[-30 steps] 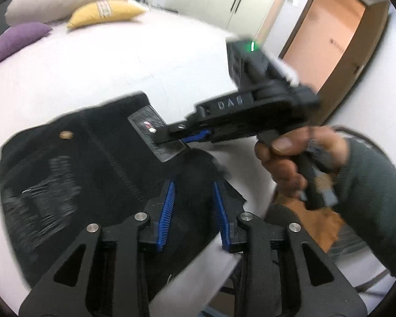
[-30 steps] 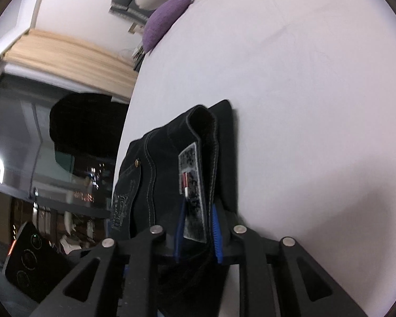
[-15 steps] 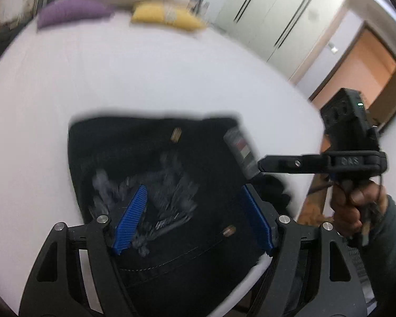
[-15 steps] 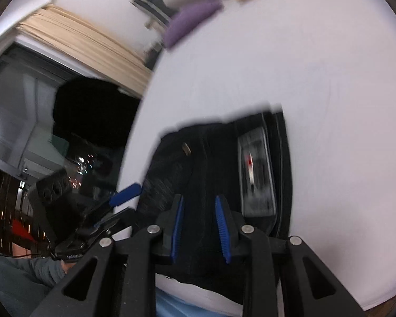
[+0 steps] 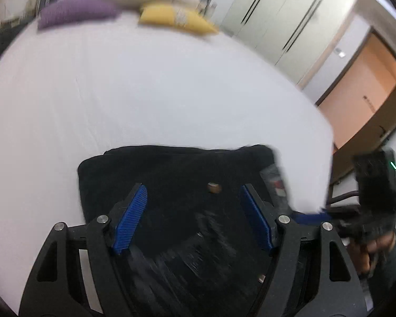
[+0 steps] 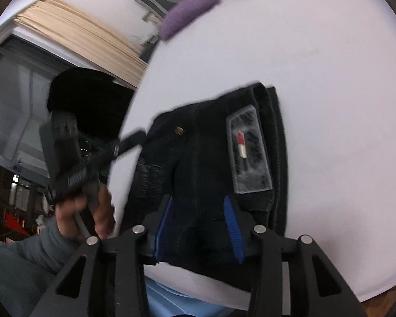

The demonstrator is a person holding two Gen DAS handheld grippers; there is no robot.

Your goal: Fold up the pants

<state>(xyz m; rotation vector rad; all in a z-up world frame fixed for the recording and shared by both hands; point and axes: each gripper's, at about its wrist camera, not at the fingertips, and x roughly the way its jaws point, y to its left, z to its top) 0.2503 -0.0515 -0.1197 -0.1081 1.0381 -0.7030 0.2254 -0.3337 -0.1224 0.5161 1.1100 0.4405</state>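
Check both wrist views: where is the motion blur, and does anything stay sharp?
Left wrist view: pillows and right gripper smear; left gripper fingers stay sharp. Right wrist view: pants edges and left gripper smear; right gripper fingers crisp. Both show fisheye bending of the bed.

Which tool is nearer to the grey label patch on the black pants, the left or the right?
Right. The right tool, open, sits just below the grey label patch on the pants. The left tool, also open, is over the middle, the patch off to its side.
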